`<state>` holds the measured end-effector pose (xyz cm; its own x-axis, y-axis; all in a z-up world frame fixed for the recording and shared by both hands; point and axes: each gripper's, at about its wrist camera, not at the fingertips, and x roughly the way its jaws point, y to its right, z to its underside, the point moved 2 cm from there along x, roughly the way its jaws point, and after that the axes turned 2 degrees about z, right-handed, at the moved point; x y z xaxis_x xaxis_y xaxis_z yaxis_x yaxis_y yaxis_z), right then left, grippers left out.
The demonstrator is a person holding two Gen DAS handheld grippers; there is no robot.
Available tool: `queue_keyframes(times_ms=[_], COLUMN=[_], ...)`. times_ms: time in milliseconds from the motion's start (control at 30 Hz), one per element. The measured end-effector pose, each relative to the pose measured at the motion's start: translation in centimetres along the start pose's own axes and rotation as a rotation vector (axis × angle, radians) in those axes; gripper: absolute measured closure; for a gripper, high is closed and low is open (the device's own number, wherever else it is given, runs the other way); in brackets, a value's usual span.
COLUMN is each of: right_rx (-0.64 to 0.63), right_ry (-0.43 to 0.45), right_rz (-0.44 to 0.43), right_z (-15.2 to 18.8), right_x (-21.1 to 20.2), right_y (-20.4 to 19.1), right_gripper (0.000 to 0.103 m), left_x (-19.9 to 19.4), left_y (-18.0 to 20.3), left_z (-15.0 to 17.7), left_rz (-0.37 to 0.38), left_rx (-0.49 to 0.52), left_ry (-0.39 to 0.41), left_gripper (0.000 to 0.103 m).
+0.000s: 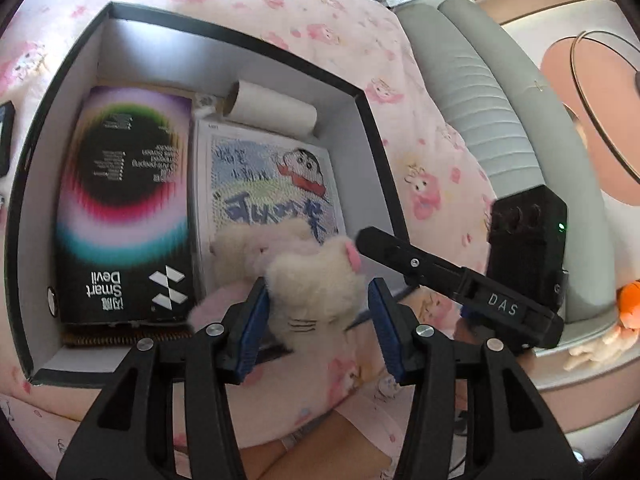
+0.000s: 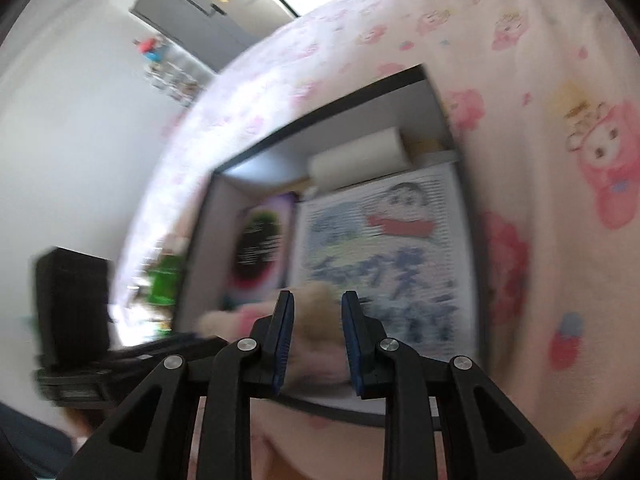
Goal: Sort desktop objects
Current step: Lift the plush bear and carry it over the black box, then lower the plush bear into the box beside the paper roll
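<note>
A cream and pink plush toy hangs over the near end of a black-rimmed box with white walls. My left gripper is shut on its body, blue pads on either side. The finger of my right gripper reaches in from the right to the toy's pink ear. In the blurred right wrist view, my right gripper is shut on a narrow part of the plush toy. The box holds a Smart Devil carton, a cartoon picture and a paper roll.
The box lies on a pink cartoon-print sheet. A grey-green ribbed cushion runs along the right, with an orange plush at its near end. A dark flat object sits at the left edge. Something green lies left of the box.
</note>
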<state>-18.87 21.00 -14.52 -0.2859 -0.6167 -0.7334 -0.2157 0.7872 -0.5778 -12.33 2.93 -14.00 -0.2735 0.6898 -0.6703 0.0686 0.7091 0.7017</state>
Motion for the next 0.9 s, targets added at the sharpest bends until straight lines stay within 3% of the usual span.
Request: queue_keyframes(times_ms=[200,300,467,533,600,733,900], right_rx=[-0.003,-0.050,-0.075,-0.065,-0.064,-0.157,-0.134], right_ry=[-0.077,-0.090,-0.094,-0.088,-0.063,0.057,0.083], right_rz=[0.015,0.050,0.080,0.097,0.088,0.136,0.170], right_z=[0.8,1.5,2.1,1.7,0.6,-2.3,-2.2], right_x=[2.6,3.3,4.7,5.2,5.2,4.3,2.9], right_y=[-1.0,-1.9,-3.4,-3.3,-3.7,-6.1,-5.0], right_gripper=[0.082,0.082,0.081,0.081,0.080,0.080,0.080], left_x=[-1.0,0.2,2.3,1.8,1.0,-0.5,-1.3], left_y=[-2.4,-3.0,-1.9,-1.1,-0.6,-0.9,-1.6], left_z=[-0.9,-1.4,-1.9,-2.5,-3.4,-5.0,-3.8], left_rz=[-0.065,-0.066,-0.113,-0.117,-0.132,-0.251,-0.173], left_rx=[-0.138,-0.175,-0.119,-0.078,-0.040,-0.004,-0.034], left_ry=[0.078,0.039,-0.004,0.037,0.105,0.179,0.124], left_gripper=[0.053,0.053,0.057,0.066,0.066,0.066,0.063])
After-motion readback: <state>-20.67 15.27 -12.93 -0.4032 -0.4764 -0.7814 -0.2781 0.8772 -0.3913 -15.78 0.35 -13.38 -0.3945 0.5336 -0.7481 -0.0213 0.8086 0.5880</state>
